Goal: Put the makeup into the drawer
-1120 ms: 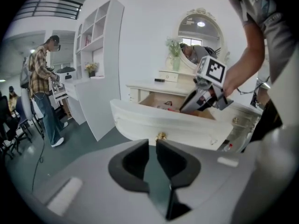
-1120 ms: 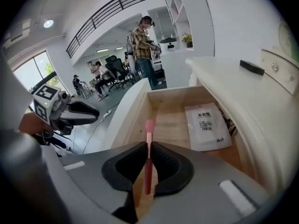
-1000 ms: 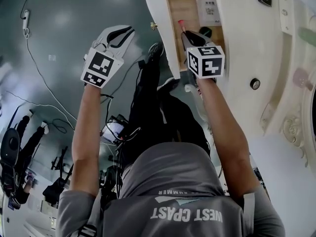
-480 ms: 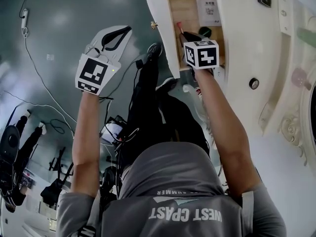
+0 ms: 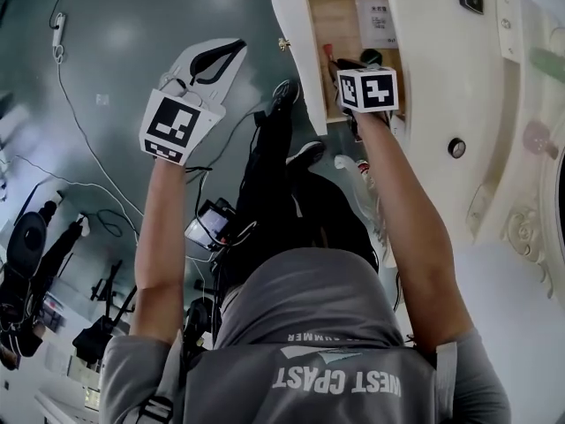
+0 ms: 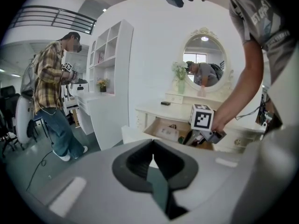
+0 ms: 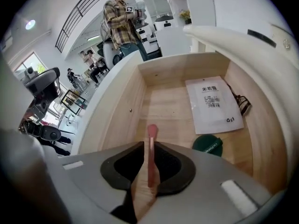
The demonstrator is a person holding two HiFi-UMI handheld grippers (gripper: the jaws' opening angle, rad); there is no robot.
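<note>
A slim pink makeup stick [image 7: 151, 146] juts from my right gripper [image 7: 149, 176], which is shut on it. That gripper points steeply down into the open wooden drawer [image 7: 124, 111], the stick's tip over the left half of the drawer floor. In the head view the right gripper [image 5: 342, 62] reaches into the drawer [image 5: 328, 11] at the top. My left gripper [image 5: 228, 53] hangs in the air left of the drawer front, shut with nothing in it. In the left gripper view its jaws [image 6: 152, 157] meet, and the drawer [image 6: 163, 125] lies ahead.
A white sachet [image 7: 212, 104], a green round compact [image 7: 208, 144] and a small black item [image 7: 242, 104] lie in the drawer. The drawer belongs to a white vanity with an oval mirror [image 6: 204, 59]. A person in a plaid shirt [image 6: 51, 87] stands by white shelves. Cables trail on the floor [image 5: 79, 148].
The left gripper's jaws have closed and it has lifted a little. The right gripper has sunk further into the drawer with the pink stick.
</note>
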